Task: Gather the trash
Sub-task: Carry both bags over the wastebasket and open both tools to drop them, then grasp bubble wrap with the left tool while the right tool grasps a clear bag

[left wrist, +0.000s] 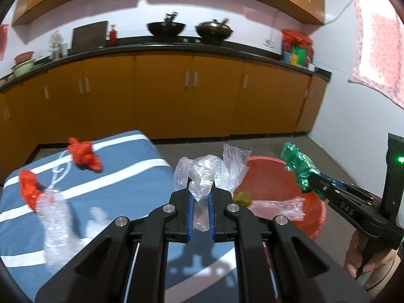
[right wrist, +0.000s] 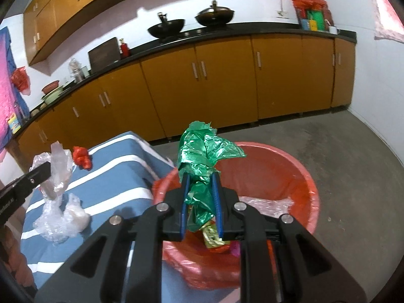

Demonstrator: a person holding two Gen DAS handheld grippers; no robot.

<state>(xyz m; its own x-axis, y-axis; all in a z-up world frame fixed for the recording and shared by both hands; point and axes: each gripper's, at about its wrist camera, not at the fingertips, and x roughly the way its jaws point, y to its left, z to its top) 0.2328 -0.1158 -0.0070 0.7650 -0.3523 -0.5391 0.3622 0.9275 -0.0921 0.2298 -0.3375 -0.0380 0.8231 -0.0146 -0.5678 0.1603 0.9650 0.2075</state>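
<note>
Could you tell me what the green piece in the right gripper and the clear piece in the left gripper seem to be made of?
Green piece: probably thin plastic film or foil-like wrap; glossy, sharply creased, slightly translucent. Clear piece: likely soft transparent plastic film, perhaps a bag; see-through, crumpled, with white glints.

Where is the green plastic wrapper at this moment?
The green plastic wrapper is clamped in the right gripper, held in the air above the near rim of the red bin. In the left wrist view it appears at the right, beside the bin.
</note>
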